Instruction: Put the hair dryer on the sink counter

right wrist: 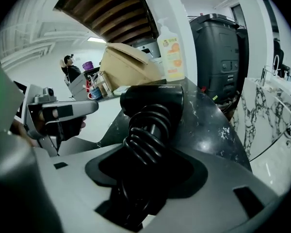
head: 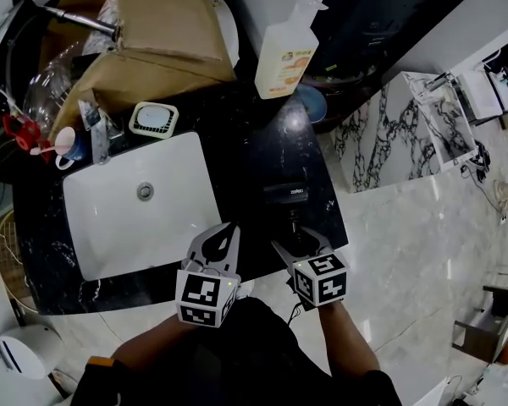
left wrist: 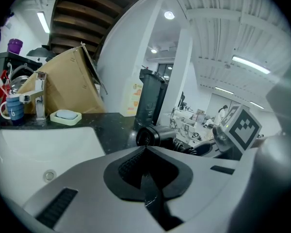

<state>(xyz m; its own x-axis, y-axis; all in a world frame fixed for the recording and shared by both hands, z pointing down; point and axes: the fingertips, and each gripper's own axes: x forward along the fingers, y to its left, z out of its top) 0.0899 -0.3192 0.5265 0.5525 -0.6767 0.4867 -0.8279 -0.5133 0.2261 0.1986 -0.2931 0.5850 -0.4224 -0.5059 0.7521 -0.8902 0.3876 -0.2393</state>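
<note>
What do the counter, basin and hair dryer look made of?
The counter looks like polished black stone or imitation, by its white veins and glare. The basin is glossy white, likely ceramic. The hair dryer is smooth black, probably plastic.

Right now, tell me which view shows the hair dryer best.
The right gripper view: the hair dryer fills the centre, its cord-wrapped handle held in the right gripper. The head view shows it small and dark against the black counter; the left gripper view shows only its round end.

Soap btl (head: 285,57), cardboard box (head: 165,15), soap dish (head: 153,119)
</note>
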